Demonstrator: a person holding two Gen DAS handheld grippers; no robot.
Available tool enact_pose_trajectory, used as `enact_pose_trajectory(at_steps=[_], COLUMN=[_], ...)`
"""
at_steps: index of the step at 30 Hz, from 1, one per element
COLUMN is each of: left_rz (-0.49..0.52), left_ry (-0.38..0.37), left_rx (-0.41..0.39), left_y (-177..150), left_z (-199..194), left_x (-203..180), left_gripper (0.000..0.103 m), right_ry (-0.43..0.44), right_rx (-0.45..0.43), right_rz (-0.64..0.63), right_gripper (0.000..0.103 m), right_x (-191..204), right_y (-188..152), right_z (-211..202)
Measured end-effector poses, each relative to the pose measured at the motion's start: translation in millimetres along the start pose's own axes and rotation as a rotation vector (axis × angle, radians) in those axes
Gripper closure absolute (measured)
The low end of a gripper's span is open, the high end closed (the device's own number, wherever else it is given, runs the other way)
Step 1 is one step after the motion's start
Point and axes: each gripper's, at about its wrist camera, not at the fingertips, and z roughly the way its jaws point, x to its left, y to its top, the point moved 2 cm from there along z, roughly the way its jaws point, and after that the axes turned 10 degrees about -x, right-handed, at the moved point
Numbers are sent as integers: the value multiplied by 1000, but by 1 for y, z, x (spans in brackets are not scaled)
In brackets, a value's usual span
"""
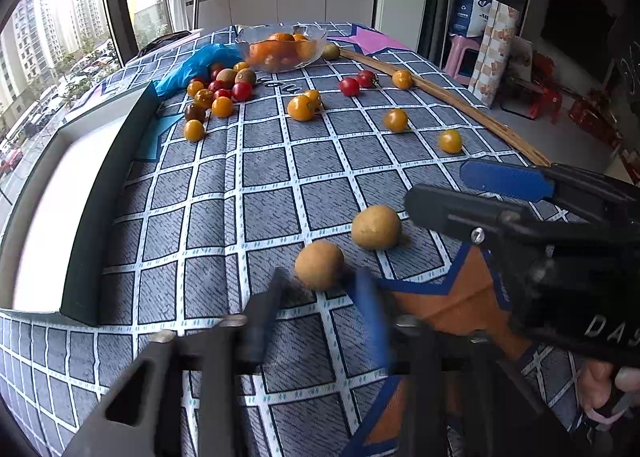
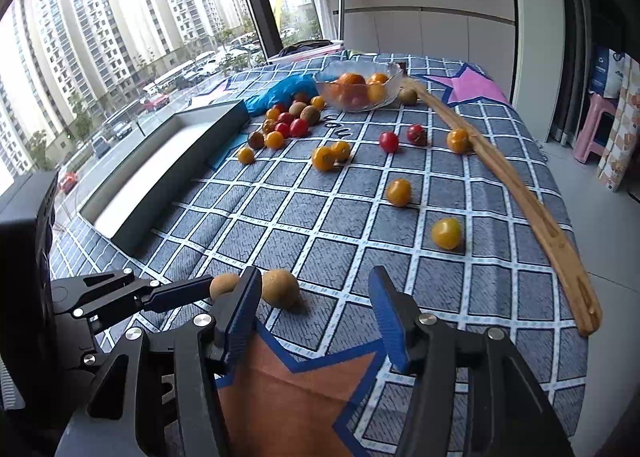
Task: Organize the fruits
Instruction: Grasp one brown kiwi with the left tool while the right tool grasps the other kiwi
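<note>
Two brown round fruits lie close together on the checked cloth [image 1: 260, 177]. The nearer brown fruit [image 1: 320, 265] sits just ahead of my left gripper [image 1: 320, 317], between its blurred fingertips, with gaps on both sides; the jaws are open. The second brown fruit [image 1: 376, 227] [image 2: 280, 289] lies inside my right gripper [image 2: 316, 297], close against its left pad [image 2: 244, 309] and far from the right one; this gripper is open too. In the right wrist view the first fruit [image 2: 222, 285] is half hidden behind that finger. Each gripper shows in the other's view: right gripper [image 1: 436, 189], left gripper [image 2: 172, 284].
A glass bowl [image 1: 316, 51] [image 2: 394, 77] of orange fruit stands at the far end. Yellow and red cherry tomatoes [image 1: 300, 108] [image 2: 447, 233] lie scattered, with a pile beside a blue bag [image 1: 188, 69]. A dark-walled box [image 1: 108, 197] [image 2: 160, 185] sits left; a wooden stick [image 2: 520, 193] runs along the right edge.
</note>
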Motion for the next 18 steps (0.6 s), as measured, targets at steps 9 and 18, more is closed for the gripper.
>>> enact_pose_trajectory(at_steps=[9, 18], left_rz=[22, 16], left_ry=[24, 45], left_rx=[-80, -73], left_y=[6, 6], left_z=[-17, -17], left_x=[-2, 3], left_gripper=[18, 18], right_ry=[-23, -23], right_rx=[0, -4], right_rz=[8, -30], right_gripper=[43, 43], right_x=[-2, 6], right_y=[-5, -4], right_z=[-4, -6])
